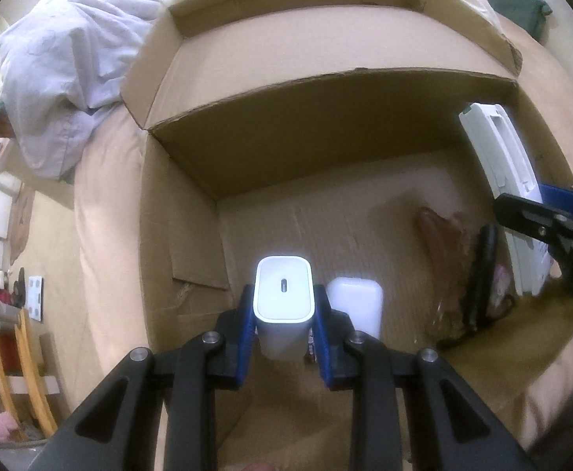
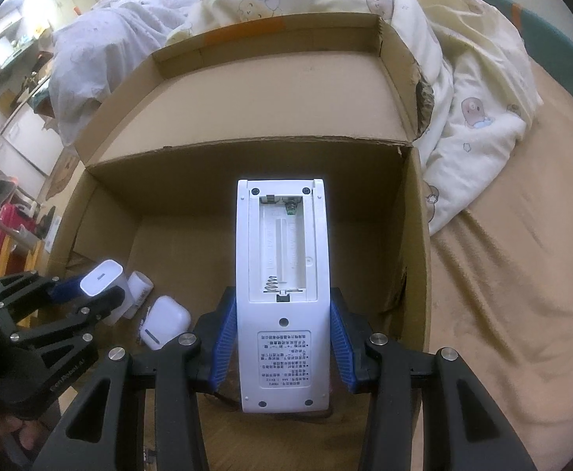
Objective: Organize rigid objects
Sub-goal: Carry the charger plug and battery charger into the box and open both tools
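Note:
My left gripper (image 1: 283, 316) is shut on a white USB charger block (image 1: 283, 294), port end facing the camera, low inside an open cardboard box (image 1: 184, 243). A white earbuds case (image 1: 355, 306) lies on the box floor just right of it. My right gripper (image 2: 282, 325) is shut on a long white remote control (image 2: 282, 259), held back side up with its battery bay uncovered, over the right half of the box (image 2: 418, 243). The right wrist view also shows the left gripper (image 2: 90, 294) with the charger (image 2: 103, 274), the earbuds case (image 2: 164, 322) and a small white cylinder (image 2: 139, 290).
A brown item in clear wrap (image 1: 441, 227) and a black object (image 1: 482, 271) lie at the box's right side. The box lid (image 2: 270, 90) stands open at the back. The box sits on a beige bed sheet (image 2: 514, 274), with rumpled quilts (image 2: 478, 90) behind it.

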The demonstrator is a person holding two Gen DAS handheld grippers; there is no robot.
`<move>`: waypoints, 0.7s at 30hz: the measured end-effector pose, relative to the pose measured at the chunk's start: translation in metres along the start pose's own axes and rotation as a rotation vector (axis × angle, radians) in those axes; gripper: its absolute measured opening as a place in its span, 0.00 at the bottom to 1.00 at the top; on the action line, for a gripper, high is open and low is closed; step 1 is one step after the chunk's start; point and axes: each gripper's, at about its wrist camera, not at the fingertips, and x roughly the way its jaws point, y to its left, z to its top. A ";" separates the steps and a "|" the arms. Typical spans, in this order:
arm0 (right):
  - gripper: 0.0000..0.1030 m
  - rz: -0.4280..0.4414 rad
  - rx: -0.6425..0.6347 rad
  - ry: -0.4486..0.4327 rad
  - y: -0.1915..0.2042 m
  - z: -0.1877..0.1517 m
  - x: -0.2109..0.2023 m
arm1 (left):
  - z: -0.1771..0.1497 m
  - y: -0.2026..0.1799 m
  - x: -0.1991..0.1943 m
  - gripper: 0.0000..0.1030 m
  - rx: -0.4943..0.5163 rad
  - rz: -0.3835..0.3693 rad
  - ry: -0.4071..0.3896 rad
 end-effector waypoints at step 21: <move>1.00 0.078 0.001 -0.170 0.004 0.009 -0.030 | 0.002 0.001 -0.020 0.99 -0.057 -0.072 -0.076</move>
